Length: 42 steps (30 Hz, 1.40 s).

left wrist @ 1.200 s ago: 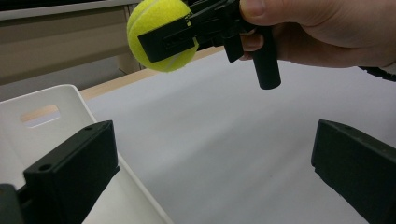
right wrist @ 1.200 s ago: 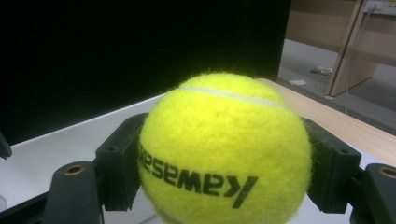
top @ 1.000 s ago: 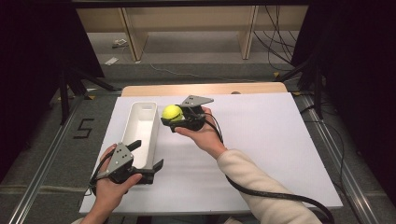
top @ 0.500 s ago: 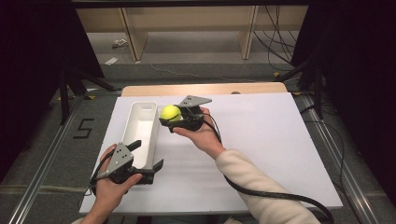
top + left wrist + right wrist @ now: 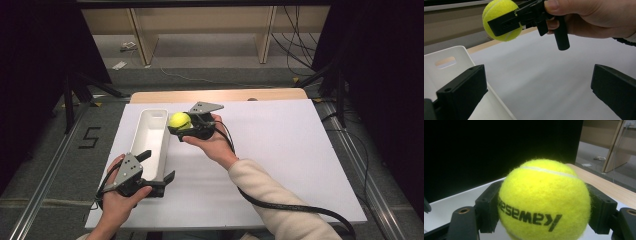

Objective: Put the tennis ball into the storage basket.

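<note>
Tennis ball [image 5: 179, 120] clamped in right gripper [image 5: 176, 125], beside white bin [image 5: 152, 137]

right tool [image 5: 176, 126] | tennis ball [image 5: 179, 120] nudged left (toward bin [image 5: 152, 137])

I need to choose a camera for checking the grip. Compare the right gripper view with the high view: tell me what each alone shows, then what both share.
Right gripper view alone: the printed lettering on the tennis ball and both jaws pressed against its sides, seen close up.

High view alone: the long white bin on the white table, the left gripper open at the bin's near end, and both forearms.

Both: the yellow ball clamped in the right gripper, held off the table beside the bin.
</note>
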Motion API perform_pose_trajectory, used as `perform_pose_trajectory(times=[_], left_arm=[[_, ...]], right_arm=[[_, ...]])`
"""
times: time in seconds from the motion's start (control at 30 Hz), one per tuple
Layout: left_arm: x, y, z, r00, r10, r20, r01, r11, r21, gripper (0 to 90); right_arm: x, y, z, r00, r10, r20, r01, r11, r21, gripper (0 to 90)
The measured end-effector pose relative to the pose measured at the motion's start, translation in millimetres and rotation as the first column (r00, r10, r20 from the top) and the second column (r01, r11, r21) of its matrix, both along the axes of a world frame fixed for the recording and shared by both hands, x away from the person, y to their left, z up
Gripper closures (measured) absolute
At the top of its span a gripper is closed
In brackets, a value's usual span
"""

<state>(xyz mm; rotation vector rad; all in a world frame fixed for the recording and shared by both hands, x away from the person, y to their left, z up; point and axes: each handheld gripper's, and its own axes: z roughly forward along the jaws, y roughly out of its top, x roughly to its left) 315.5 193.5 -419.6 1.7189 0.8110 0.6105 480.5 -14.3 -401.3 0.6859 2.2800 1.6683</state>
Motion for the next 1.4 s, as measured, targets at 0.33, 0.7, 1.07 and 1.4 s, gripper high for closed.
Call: perform_pose_trajectory(times=[0.33,0.7,1.07,1.4], left_arm=[[-0.1,0.1,0.2,1.0,-0.001,0.002,0.001,1.0,0.002,0.0],[-0.5,-0.1,0.4,1.0,0.0,0.003,0.0,1.0,0.001,0.0],[-0.3,0.4,0.5,1.0,-0.003,0.005,0.003,1.0,0.003,0.0],[-0.4,0.3,0.5,1.0,-0.004,0.005,0.004,1.0,0.003,0.0]], right_arm=[[0.4,3.2,-0.3,1.0,0.003,-0.002,-0.003,1.0,0.0,26.3],[1.9,9.5,1.3,1.0,0.008,0.001,-0.008,1.0,0.0,26.3],[2.3,16.2,0.2,0.9998,0.017,-0.005,-0.017,1.0,-0.002,26.4],[3.4,21.0,-0.8,0.9997,0.022,-0.008,-0.022,1.0,-0.006,26.4]])
